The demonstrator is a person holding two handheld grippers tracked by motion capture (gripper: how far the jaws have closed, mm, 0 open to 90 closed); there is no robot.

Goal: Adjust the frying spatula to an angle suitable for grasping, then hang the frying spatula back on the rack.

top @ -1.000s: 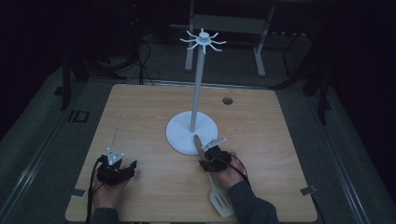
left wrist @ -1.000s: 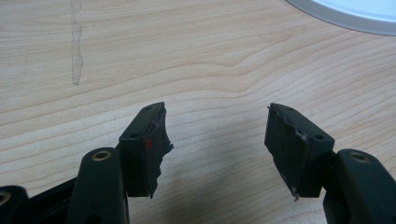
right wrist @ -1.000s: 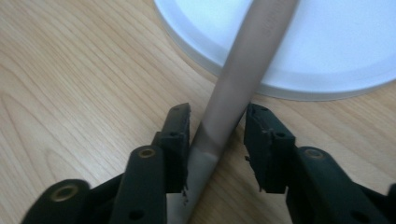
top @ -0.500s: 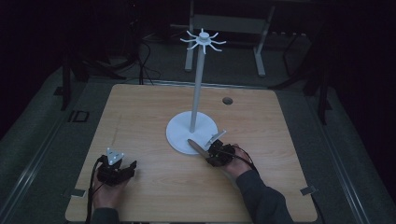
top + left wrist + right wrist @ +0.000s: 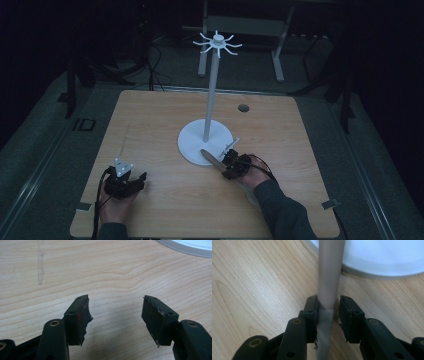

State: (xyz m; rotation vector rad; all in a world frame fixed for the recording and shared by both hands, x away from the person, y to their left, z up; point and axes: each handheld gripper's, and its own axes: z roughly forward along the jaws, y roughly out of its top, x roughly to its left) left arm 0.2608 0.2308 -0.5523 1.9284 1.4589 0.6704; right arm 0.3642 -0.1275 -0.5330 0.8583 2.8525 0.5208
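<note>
**Right tongs on a grey handle beside the stand; left tongs open over bare wood**

High view. We see a light wooden tabletop [image 5: 150, 125] in a dark room. A white stand [image 5: 210, 95] rises from a round white base [image 5: 192, 145] near the middle of the tabletop, with a ring of short hooks [image 5: 217, 44] at its top. A small dark round hole [image 5: 243, 107] sits in the wood behind and to the right of the base. The left tongs [image 5: 131, 181] rest in a hand at the near left corner, well apart from the stand. The right tongs [image 5: 226, 167] sit just in front of the base's near edge, held by a hand with a dark sleeve [image 5: 282, 215]. A slim utensil [image 5: 211, 158] sticks out from them toward the left, its end over the rim of the base. What kind of utensil it is, we cannot tell here.

Left gripper view. The left tongs [image 5: 115, 312] stand wide apart with nothing between them, over bare wood grain. The pads are worn and ragged at the edges. A sliver of the white base [image 5: 190, 246] shows at the top right.

Right gripper view. The right tongs [image 5: 328, 312] are closed on a smooth grey handle [image 5: 329, 272] that runs straight up between them. The left pad presses it; a thin gap shows at the right pad. The handle's far end crosses the rim of the white base [image 5: 387, 257].
</note>
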